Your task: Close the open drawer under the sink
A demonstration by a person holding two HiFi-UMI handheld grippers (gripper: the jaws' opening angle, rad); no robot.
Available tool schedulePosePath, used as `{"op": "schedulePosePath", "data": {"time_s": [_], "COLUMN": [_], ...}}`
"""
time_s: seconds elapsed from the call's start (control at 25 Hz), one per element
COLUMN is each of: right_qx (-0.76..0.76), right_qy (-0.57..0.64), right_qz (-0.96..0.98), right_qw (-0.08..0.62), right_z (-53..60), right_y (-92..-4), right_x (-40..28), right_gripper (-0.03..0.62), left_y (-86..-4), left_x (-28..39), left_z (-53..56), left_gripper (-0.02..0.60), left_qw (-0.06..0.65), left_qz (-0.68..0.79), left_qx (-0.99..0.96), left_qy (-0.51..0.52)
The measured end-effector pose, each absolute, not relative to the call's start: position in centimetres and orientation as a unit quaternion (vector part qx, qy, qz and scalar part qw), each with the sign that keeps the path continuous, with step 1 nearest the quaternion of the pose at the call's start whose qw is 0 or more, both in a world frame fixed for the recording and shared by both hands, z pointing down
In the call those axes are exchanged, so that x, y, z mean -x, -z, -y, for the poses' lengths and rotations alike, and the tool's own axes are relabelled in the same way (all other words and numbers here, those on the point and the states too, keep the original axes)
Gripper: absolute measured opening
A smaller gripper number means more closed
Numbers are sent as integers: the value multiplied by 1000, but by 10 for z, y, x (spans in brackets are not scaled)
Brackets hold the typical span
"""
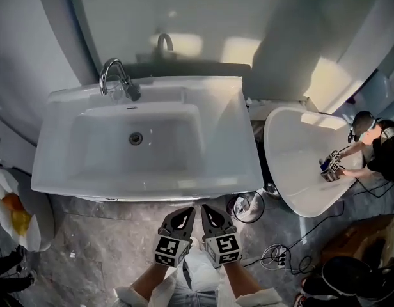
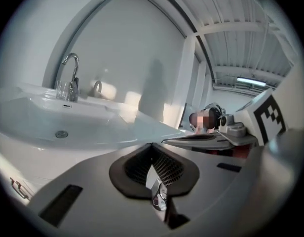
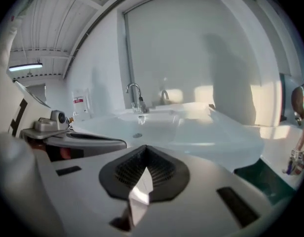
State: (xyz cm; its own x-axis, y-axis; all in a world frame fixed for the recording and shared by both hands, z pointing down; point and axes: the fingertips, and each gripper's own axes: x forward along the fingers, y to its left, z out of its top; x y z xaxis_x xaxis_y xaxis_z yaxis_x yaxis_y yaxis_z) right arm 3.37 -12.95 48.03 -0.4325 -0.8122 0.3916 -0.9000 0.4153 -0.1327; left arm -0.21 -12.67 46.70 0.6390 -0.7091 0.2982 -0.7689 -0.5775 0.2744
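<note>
I am holding my left gripper and right gripper side by side, just near of the sink, with both pairs of jaws pressed together on nothing. The drawer is showing white beneath the sink.

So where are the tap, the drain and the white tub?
tap (image 1: 130, 91), head view, on its thick lower end.
drain (image 1: 135, 138), head view, on its middle.
white tub (image 1: 293, 158), head view, on its bare inner wall.

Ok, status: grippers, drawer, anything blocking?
Left gripper and right gripper shut, empty, side by side short of the sink front rim. Drawer hidden beneath it from the head view. Small bin off right, not in path.
</note>
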Motion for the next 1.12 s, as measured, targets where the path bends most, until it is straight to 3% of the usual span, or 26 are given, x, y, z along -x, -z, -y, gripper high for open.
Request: {"op": "schedulePosePath", "data": {"time_s": [0.4,0.84,1.12], "right_qx": [-491,-436,-433], "right_qy": [-117,-85,-81], "right_qz": [862,896,898], "right_qw": [44,27,7], "right_z": [157,155,144], "right_y": [-351,-242,-211], "right_x": [-25,-6,-9], "right_gripper": [9,9,9], "left_y": [-361,-235,-211], "left_x": [11,19,18], "left_z": [146,156,135], "left_gripper": [15,15,15], "left_qw": [151,108,105], "left_qz": [429,410,380], "left_qx": [-890,-905,-919], "left_qy": [-11,39,26]}}
